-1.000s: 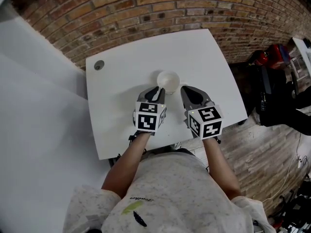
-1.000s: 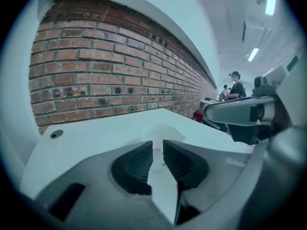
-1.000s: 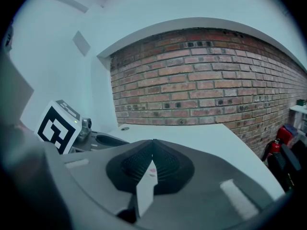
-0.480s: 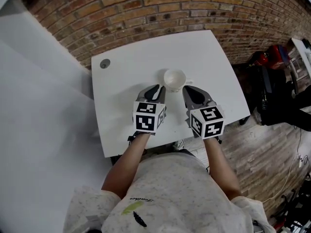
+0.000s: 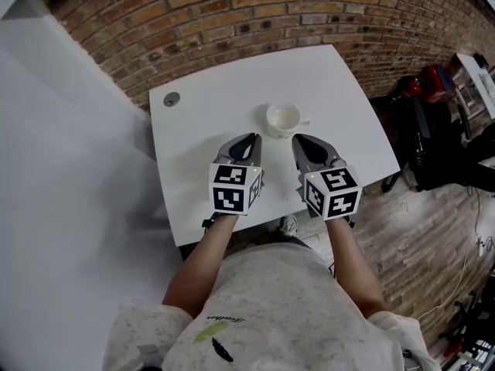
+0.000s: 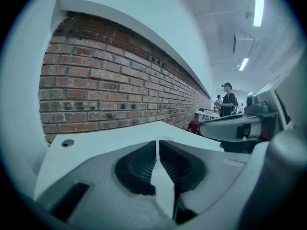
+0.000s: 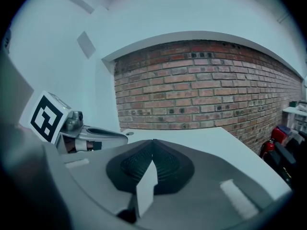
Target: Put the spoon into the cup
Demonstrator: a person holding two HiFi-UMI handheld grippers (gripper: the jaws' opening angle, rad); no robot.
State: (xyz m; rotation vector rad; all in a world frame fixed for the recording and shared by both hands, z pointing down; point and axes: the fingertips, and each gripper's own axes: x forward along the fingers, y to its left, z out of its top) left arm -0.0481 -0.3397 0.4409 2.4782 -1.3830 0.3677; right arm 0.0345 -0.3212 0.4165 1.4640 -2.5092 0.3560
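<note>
Currently, your left gripper and right gripper have fingers pressed together, empty, near the cup on the surface.

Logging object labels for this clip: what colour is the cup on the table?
White, like the table under it; the cup shows best in the head view.

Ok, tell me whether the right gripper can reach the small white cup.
Probably yes: the small white cup stands just beyond the right gripper, only bare white table between them, though its jaws are shut.
</note>
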